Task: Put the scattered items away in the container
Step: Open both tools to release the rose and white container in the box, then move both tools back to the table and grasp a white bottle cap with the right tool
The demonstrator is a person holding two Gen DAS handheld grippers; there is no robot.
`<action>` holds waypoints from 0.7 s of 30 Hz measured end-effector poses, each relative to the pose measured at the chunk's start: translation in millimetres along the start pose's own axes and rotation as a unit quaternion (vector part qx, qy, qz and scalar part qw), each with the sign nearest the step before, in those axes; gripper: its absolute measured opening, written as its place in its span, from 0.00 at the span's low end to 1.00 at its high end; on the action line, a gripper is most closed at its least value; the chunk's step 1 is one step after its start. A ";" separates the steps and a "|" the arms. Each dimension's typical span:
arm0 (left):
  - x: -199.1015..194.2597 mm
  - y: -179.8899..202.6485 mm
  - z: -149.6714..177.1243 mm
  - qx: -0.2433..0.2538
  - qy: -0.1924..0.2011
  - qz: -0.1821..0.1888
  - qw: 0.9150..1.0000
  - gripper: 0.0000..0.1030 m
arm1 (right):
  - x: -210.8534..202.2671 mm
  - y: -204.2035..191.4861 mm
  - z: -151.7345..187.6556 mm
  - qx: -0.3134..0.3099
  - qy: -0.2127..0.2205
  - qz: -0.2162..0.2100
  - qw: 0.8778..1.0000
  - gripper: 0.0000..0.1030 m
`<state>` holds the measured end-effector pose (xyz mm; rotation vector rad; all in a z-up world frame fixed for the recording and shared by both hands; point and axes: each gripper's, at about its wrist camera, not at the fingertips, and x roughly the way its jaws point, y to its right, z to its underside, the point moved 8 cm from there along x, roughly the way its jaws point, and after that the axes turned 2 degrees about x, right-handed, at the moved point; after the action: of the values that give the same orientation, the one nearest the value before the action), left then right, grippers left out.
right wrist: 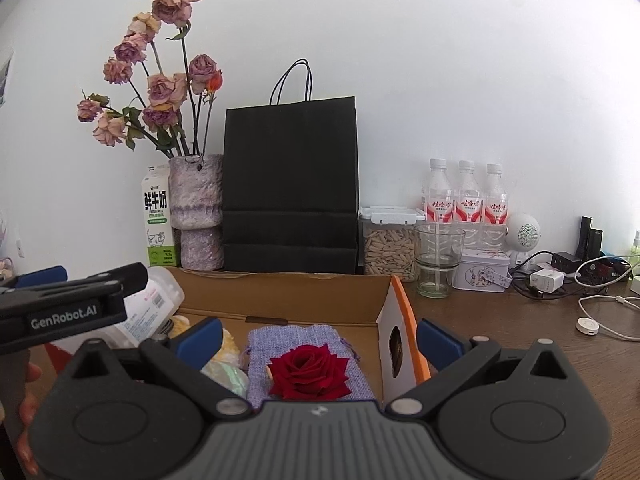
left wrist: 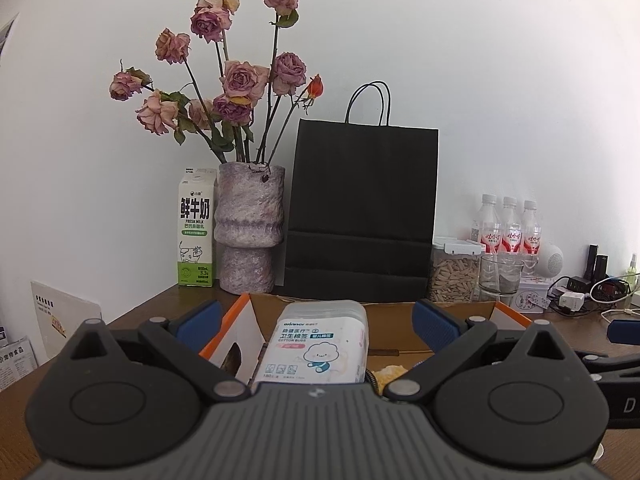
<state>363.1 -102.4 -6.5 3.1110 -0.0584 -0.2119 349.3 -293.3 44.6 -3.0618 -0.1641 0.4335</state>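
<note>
Your left gripper (left wrist: 316,322) and right gripper (right wrist: 320,334) both hang over the near side of the cardboard box (right wrist: 288,294) with jaws spread wide and nothing between the pads. Inside the box, nearest your right gripper, a red rose (right wrist: 310,372) lies on a lilac cloth pouch (right wrist: 280,340), with something yellow (right wrist: 230,346) just left of it, and the pack of cotton buds (left wrist: 320,344) sits towards the box's left end, in front of your left gripper. Behind the box, against the wall, stand a milk carton (left wrist: 196,228), a vase of dried roses (left wrist: 248,232), a black paper bag (left wrist: 360,208), a jar of seeds (right wrist: 388,246) and three water bottles (right wrist: 466,196).
</note>
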 end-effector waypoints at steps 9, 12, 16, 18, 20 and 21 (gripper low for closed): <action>-11.9 -12.0 6.0 -0.017 -0.005 -0.008 1.000 1.00 | -20.4 -13.8 10.1 -0.021 0.005 -0.016 1.000 1.00; -16.5 -13.4 11.5 -0.016 -0.016 -0.004 1.000 1.00 | -23.3 -15.8 16.7 -0.033 0.001 -0.012 0.999 1.00; -26.1 -15.8 14.1 -0.010 -0.017 0.000 1.000 1.00 | -25.8 -15.0 27.3 -0.038 -0.015 -0.009 0.999 1.00; -30.4 -18.0 14.5 -0.007 -0.015 -0.001 1.000 1.00 | -28.8 -14.2 29.8 -0.041 -0.016 -0.007 0.999 1.00; -34.8 -20.3 15.7 -0.005 -0.015 -0.003 1.000 1.00 | -32.2 -13.2 32.6 -0.044 -0.017 -0.004 0.999 1.00; -36.8 -21.2 16.3 -0.004 -0.016 -0.002 1.000 1.00 | -33.7 -12.3 34.3 -0.045 -0.018 -0.002 0.999 1.00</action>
<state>325.2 -80.1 -18.2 3.0995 -0.0524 -0.2627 306.4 -283.8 21.7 -3.1418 -0.1969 0.4952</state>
